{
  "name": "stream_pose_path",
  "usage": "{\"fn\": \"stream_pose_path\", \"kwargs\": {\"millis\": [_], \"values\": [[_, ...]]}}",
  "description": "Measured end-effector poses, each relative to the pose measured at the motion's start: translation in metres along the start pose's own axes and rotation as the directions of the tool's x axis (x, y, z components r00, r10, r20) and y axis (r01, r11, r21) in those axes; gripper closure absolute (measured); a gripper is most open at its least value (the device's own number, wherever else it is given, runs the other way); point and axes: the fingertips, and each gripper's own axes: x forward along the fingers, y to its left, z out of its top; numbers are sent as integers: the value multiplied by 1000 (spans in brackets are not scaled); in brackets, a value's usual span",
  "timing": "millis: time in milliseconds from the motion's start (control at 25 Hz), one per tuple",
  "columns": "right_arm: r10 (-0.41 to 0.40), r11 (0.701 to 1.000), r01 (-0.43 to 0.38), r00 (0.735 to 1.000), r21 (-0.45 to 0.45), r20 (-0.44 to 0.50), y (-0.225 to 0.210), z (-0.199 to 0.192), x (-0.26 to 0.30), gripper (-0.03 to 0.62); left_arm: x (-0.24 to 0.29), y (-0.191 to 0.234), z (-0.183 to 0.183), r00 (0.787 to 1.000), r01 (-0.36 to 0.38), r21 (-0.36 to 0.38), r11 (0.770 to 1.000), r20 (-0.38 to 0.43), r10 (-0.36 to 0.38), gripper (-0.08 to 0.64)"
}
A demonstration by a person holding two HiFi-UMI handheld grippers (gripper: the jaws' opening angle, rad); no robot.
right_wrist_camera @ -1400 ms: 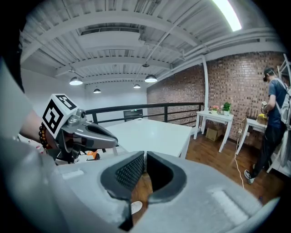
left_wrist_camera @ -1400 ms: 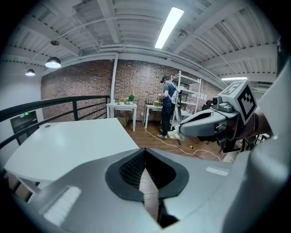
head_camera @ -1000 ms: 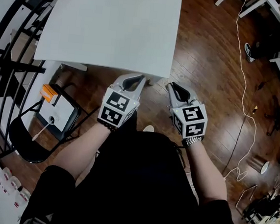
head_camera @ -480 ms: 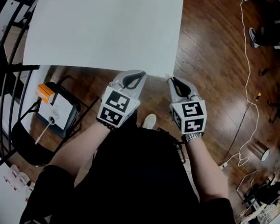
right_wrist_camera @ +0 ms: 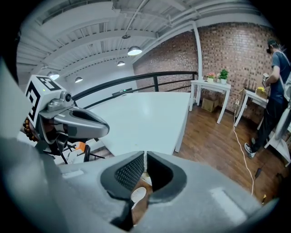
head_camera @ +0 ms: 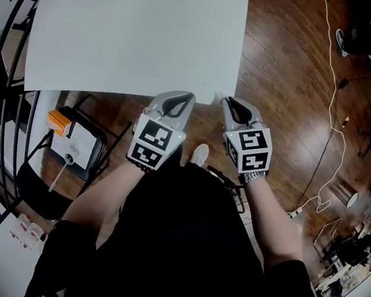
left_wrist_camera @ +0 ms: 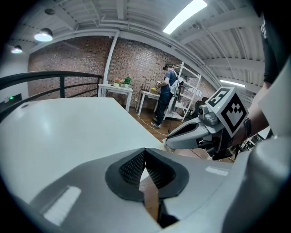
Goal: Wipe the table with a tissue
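By the white bench (head_camera: 137, 35), a soft, flimsy white tissue (head_camera: 217, 96) is pinched in the right tool (head_camera: 224, 102); left tool (head_camera: 190, 97) clenched, empty.

Near a black chair (head_camera: 32, 190) lies a white box (head_camera: 75, 146), an orange pack (head_camera: 60, 121) just beside it. A white cable (head_camera: 335, 87) crosses the wood floor (head_camera: 278, 68).
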Motion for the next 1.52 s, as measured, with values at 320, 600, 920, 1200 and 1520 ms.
{"fn": "stream_pose_path", "kwargs": {"millis": [320,600,920,1200,1520], "values": [[2,1000,-2,999,7,-32,-1,-7,19,583,2,17,1,1000,-12,-5,1000,-4,12,548],[4,1000,-3,999,10,-50,0,-7,28,583,2,26,-1,1000,-13,-13,1000,-13,12,548],[15,1000,-15,999,5,-43,3,2,36,583,4,33,2,1000,-17,-13,1000,-16,16,548],[31,999,-30,999,17,-35,8,11,47,583,3,43,3,1000,-23,-18,1000,-18,23,548],[57,998,-57,998,4,-34,18,20,56,583,2,53,4,999,-36,-25,999,-18,36,548]]}}
